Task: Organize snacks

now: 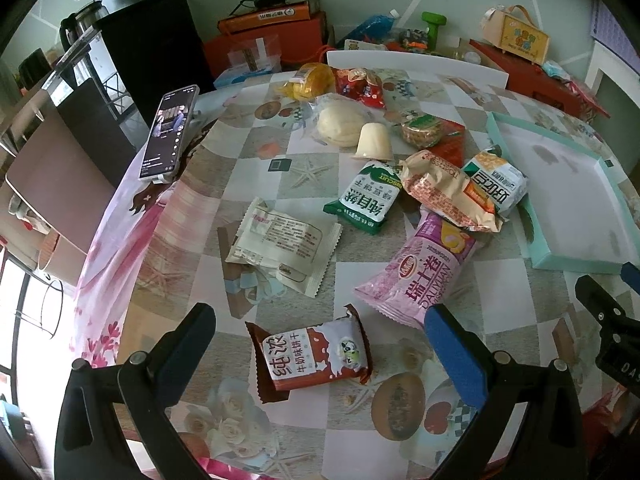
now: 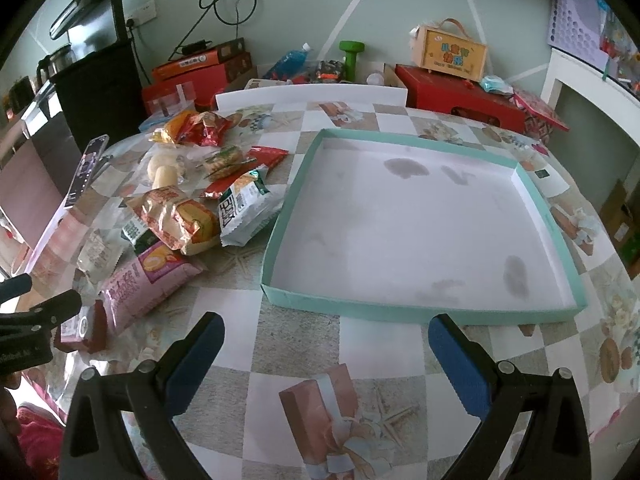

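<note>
1. Our left gripper [image 1: 320, 344] hangs with its jaws wide apart and nothing between them, low over the brown milk-biscuit packet [image 1: 312, 354]. The packet lies flat on the tabletop [image 1: 192, 216], nearest to us of all the snacks, so we judge it the natural first pick.

2. Our right gripper [image 2: 326, 350] also has its jaws apart and holds nothing. It hovers over bare checkered cloth just in front of the near wall of the teal tray [image 2: 360, 312], probably waiting there because that is where the snacks must go.

3. Just beyond the left jaws lie the pink Swiss-roll bag [image 1: 420, 268] and the white wrapper [image 1: 280, 244], both flat and loose, neither touching the brown packet.

4. Farther out the snacks pile up: the green biscuit pack [image 1: 364, 200], the tan cake bag [image 1: 448, 192] lying partly across its neighbours, and the green-and-white pack [image 1: 496, 184] pressed against the tray's left wall. We judge the overlaps call for lifting the top ones first.

5. The tray holds no snacks, only grey smudges on its white floor, so the sorting looks barely begun.

6. A phone [image 1: 170, 132] stands propped at the tabletop's left edge, clear of the work.
</note>
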